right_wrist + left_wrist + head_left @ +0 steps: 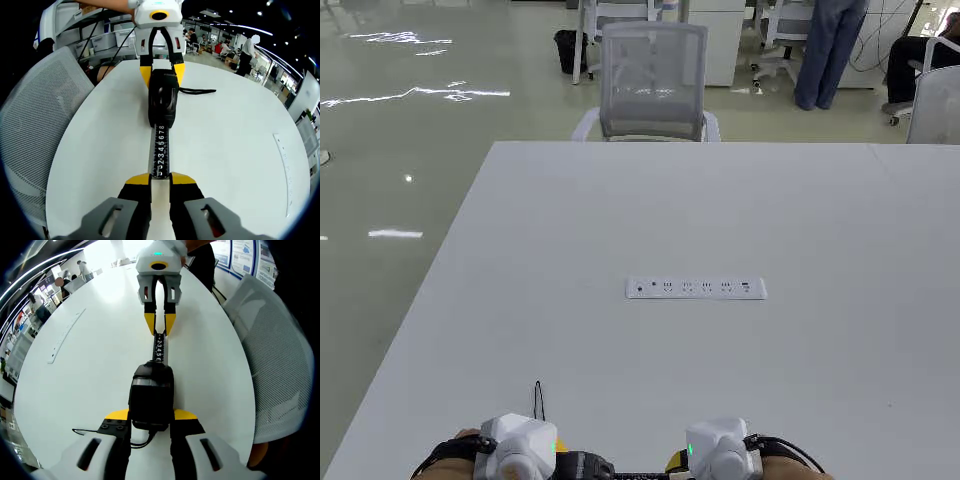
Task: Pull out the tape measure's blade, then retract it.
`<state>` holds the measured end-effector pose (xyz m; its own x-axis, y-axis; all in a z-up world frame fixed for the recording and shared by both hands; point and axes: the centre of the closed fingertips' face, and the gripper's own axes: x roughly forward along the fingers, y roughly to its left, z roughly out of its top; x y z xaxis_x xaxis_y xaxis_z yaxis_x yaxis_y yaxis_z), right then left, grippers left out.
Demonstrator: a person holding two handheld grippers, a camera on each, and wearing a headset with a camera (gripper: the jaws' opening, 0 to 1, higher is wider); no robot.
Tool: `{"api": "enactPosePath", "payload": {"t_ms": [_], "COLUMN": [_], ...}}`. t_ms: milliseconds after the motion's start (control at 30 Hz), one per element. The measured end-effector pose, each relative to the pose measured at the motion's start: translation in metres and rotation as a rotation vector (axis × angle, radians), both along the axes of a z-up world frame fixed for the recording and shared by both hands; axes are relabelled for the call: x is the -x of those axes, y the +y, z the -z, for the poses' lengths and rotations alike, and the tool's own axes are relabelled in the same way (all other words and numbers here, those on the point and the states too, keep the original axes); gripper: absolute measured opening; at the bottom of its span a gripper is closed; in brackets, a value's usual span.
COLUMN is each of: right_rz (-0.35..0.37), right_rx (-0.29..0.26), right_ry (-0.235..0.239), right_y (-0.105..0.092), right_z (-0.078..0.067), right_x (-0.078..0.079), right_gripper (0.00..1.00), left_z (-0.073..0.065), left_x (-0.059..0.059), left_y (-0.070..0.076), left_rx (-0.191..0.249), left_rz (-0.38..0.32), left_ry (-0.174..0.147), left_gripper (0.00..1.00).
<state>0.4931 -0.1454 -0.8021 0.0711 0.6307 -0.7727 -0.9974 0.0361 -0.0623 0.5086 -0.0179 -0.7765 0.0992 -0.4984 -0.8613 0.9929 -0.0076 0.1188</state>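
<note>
On the table (235, 150), the black tape measure (162, 102) shows a numbered blade (160, 150).

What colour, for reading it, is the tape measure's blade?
Black blade, white numerals; right gripper view shows it best.

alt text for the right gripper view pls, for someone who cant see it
The right gripper pinches the end of a short numbered blade between its yellow-tipped jaws. The blade extends from a black tape measure case, which the left gripper holds at the far end. The case lies on a white table, with a mesh chair at the left.
</note>
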Motion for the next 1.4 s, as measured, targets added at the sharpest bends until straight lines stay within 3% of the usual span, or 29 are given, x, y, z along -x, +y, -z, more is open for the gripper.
{"api": "enactPosePath", "payload": {"t_ms": [1400], "right_rz": [0.025], "right_rx": [0.017], "right_ry": [0.007], "right_y": [-0.027], "right_z": [0.003], "right_x": [0.001], "right_gripper": [0.11], "left_z": [0.001], "left_x": [-0.001], "left_y": [-0.001], "left_rx": [-0.008], "left_rz": [-0.005], "left_ry": [-0.006], "left_gripper": [0.25]}}
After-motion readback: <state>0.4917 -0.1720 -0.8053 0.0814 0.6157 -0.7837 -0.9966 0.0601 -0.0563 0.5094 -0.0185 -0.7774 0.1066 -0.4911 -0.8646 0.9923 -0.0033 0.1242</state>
